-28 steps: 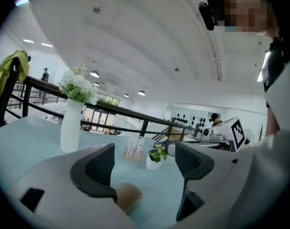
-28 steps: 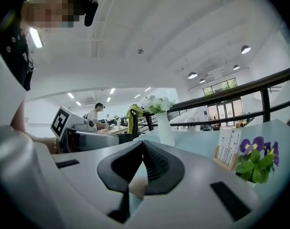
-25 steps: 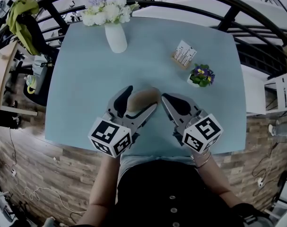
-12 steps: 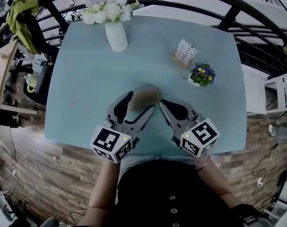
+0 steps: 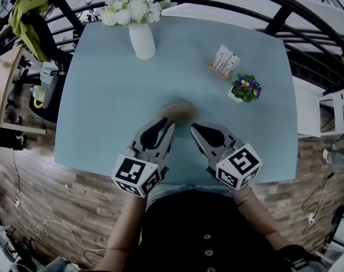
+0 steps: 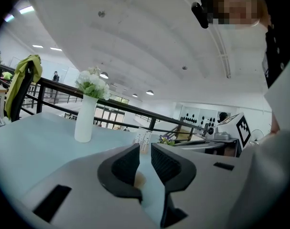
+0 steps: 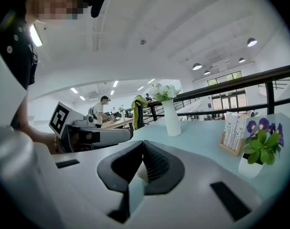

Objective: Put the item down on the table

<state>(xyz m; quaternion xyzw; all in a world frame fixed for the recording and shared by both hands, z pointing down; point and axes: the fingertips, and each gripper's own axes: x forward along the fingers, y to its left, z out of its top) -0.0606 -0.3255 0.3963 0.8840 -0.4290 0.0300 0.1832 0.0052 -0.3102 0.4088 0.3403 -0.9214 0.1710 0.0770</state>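
A tan, rounded item (image 5: 179, 111) lies on the pale blue table (image 5: 103, 106), a little beyond both grippers. My left gripper (image 5: 166, 124) sits just short of it. Its jaws have just been closing and now stand nearly together, with a narrow gap and nothing between them. In the left gripper view a sliver of the item (image 6: 139, 179) shows low through that gap in my left gripper (image 6: 145, 149). My right gripper (image 5: 194, 128) is to the item's right and nearer me, with its tips touching and nothing in them. In the right gripper view the right gripper (image 7: 143, 145) also looks empty.
A white vase of flowers (image 5: 142, 38) stands at the table's far side. A card holder (image 5: 224, 64) and a small potted plant (image 5: 243, 89) are at the far right. A black railing runs behind the table, and a chair with a green jacket (image 5: 23, 18) is on the left.
The left jaws, wide around the tan item before, have let it go and closed to a narrow gap. Both grippers have drawn back toward me and sunk; the item stays on the table.
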